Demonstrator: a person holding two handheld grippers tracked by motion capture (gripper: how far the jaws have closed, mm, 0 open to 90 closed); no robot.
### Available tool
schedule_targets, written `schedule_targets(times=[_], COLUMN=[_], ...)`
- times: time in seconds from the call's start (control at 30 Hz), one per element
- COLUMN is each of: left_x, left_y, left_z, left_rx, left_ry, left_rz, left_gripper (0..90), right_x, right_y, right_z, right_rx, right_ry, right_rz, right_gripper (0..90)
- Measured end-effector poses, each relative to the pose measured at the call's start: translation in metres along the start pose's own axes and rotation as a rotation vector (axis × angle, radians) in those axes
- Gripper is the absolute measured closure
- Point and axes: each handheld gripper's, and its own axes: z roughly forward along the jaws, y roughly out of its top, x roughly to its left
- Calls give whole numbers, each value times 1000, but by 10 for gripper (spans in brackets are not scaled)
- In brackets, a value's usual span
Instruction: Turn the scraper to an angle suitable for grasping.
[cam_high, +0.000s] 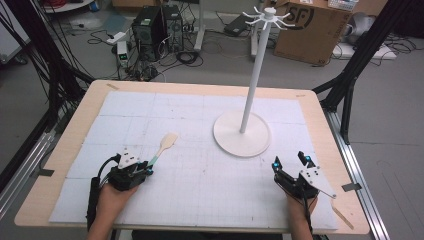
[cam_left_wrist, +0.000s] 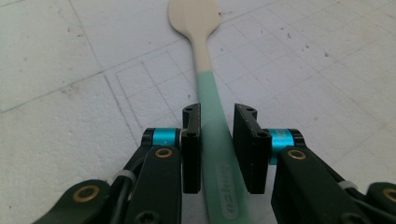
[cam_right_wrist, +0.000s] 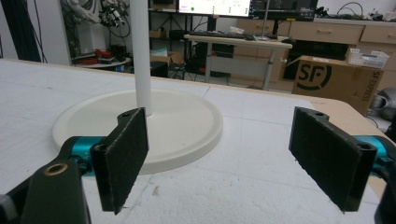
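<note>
While the spatula (cam_left_wrist: 205, 93) lies flat on the white mat (cam_high: 200, 190) at about eight o'clock from the table's middle, its pale blade points toward one o'clock and its green handle runs back between the jaws of the left gripper (cam_high: 150, 167). In the left gripper view those jaws sit close on either side of the green handle and clamp it, with the blade stretching away at twelve o'clock. At about four o'clock on the mat, well apart from the spatula, the right gripper (cam_high: 291, 162) rests with its jaws spread wide and nothing between them. A white stand (cam_high: 242, 134) with a round base and a tall pole topped by hooks rises at about two o'clock from the table's middle, just beyond the right gripper.
</note>
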Motion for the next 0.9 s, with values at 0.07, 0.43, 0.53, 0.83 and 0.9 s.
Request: schedule_targets(times=[0.07,0.43,0.53,0.83,0.9], left_x=[0,3,2,3,3], left_y=[0,0,0,-1,-1], left_z=[0,-1,-1,-2,-2], left_rx=[0,0,-3,-18,-17], left_ry=[0,-19,-19,-41,-51], left_rz=[0,-4,-4,5,13], left_gripper=[746,755,756,757,757], right_x=[0,0,0,0,0], right_y=[0,0,0,0,0], right_z=[0,0,0,0,0], right_rx=[0,1,1,1,1], right_ry=[-1,1,0,0,0], right_rz=[1,7,6,7,6], right_gripper=[194,194,193,194,194])
